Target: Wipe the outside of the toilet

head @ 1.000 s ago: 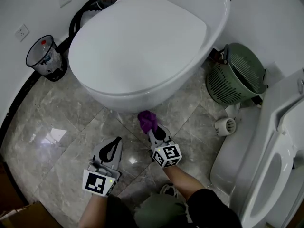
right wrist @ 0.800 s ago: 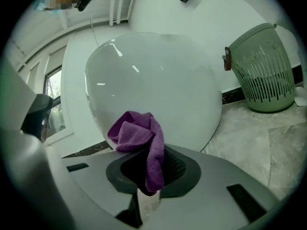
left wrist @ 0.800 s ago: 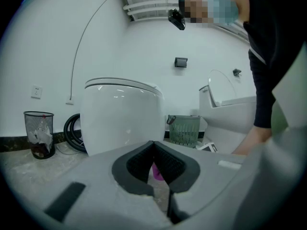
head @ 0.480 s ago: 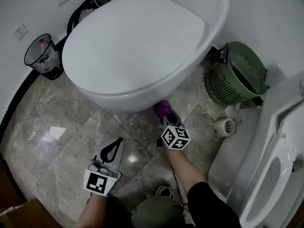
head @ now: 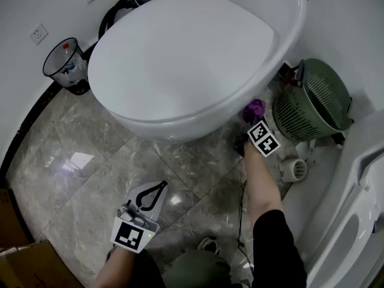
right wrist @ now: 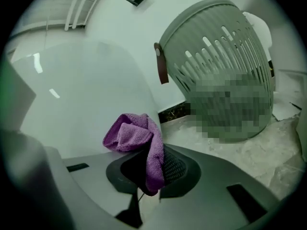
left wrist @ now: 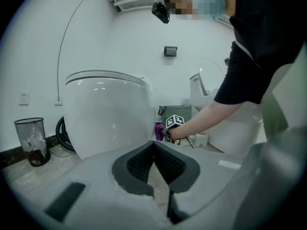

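A large white toilet [head: 192, 59] with its lid down fills the top of the head view. My right gripper [head: 255, 120] is shut on a purple cloth [head: 254, 108], which rests against the bowl's lower right side, between the toilet and a green basket. In the right gripper view the purple cloth [right wrist: 139, 140] bunches out of the jaws right at the white bowl wall [right wrist: 81, 99]. My left gripper [head: 151, 192] hangs low over the floor in front of the toilet, shut and holding nothing. The left gripper view shows the toilet [left wrist: 108, 111] ahead and the right hand beyond.
A green slatted basket [head: 312, 98] lies tipped right of the toilet, close to my right gripper. A second white toilet [head: 354, 209] stands at the right edge. A small mesh waste bin [head: 65, 65] and a black hose [head: 117, 14] sit at the back left. Marble floor tiles [head: 72, 161] lie below.
My right gripper has carried the purple cloth from the bowl's front underside round to its right side, toward the green basket. The left gripper has stayed low and barely moved.
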